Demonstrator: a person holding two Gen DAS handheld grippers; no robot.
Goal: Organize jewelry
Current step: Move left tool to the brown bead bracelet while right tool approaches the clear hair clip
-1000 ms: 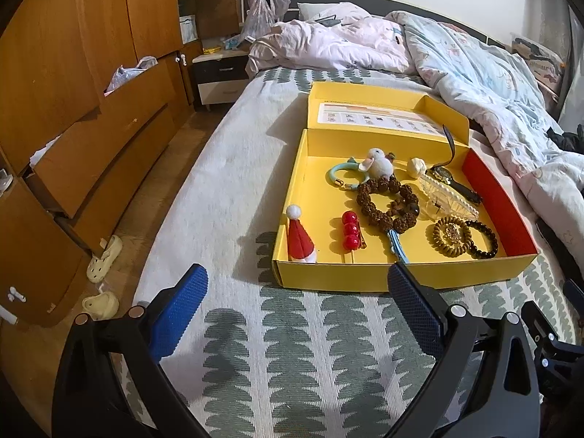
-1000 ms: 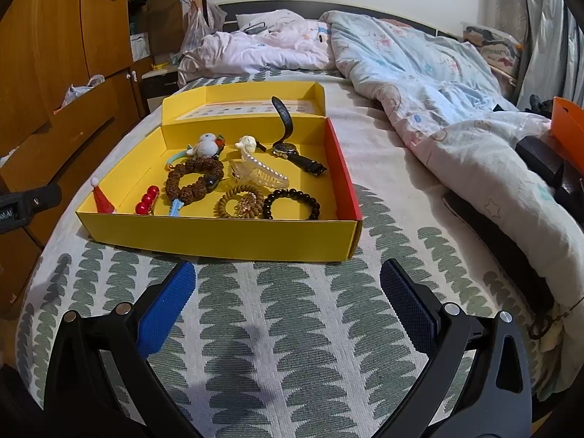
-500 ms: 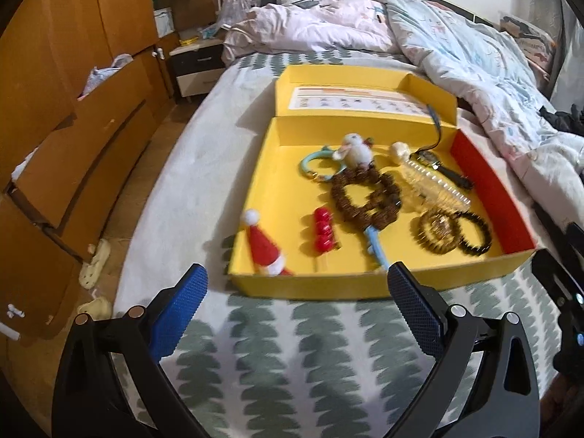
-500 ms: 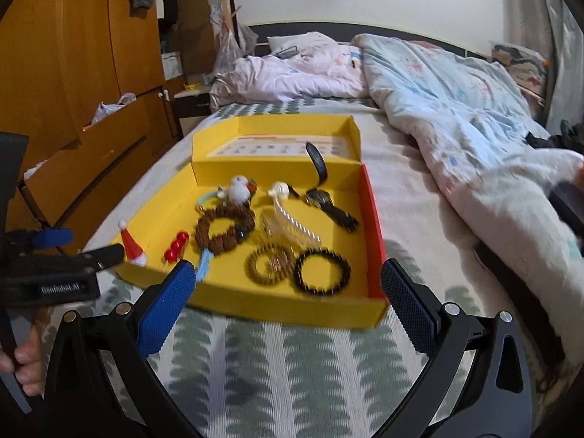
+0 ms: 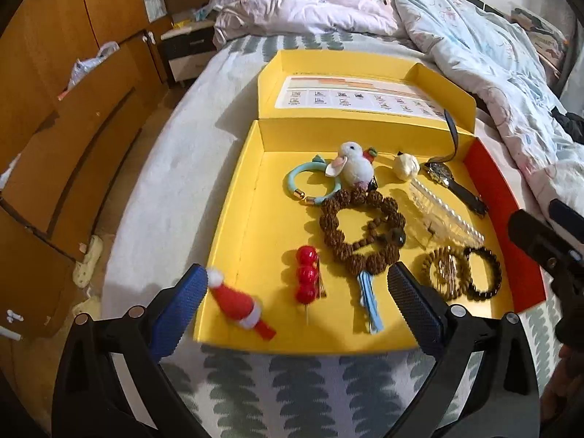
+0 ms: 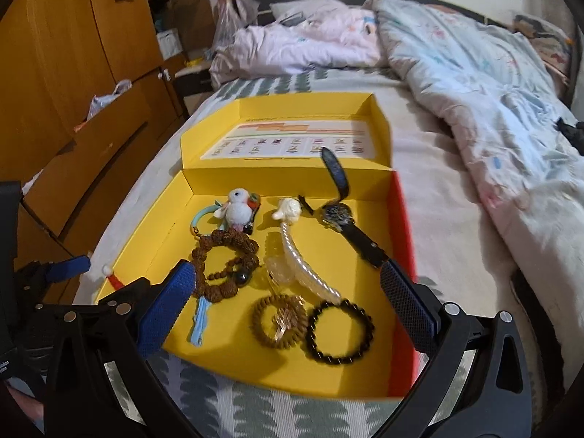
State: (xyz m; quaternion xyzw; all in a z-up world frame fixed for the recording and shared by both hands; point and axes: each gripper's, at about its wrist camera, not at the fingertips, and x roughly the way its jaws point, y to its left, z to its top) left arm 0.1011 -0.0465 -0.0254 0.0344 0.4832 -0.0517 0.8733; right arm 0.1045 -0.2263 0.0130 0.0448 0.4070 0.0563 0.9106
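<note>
- Left wrist view: The left gripper (image 5: 295,303) has its two blue pads wide apart and holds nothing. It hangs over the near edge of the yellow box (image 5: 248,197) on the bed (image 5: 164,197), likely ready to pick. The Santa hat clip (image 5: 237,303) lies at 7 o'clock in the box and the red bead pin (image 5: 306,277) just beside it.
- Right wrist view: The right gripper (image 6: 288,306) is open too, with nothing in it. Between its pads, low in the box, lie the brown coil band (image 6: 279,321) and the black bead bracelet (image 6: 339,332), touching. The watch (image 6: 337,215) sits at 1 o'clock, out of the way.
</note>
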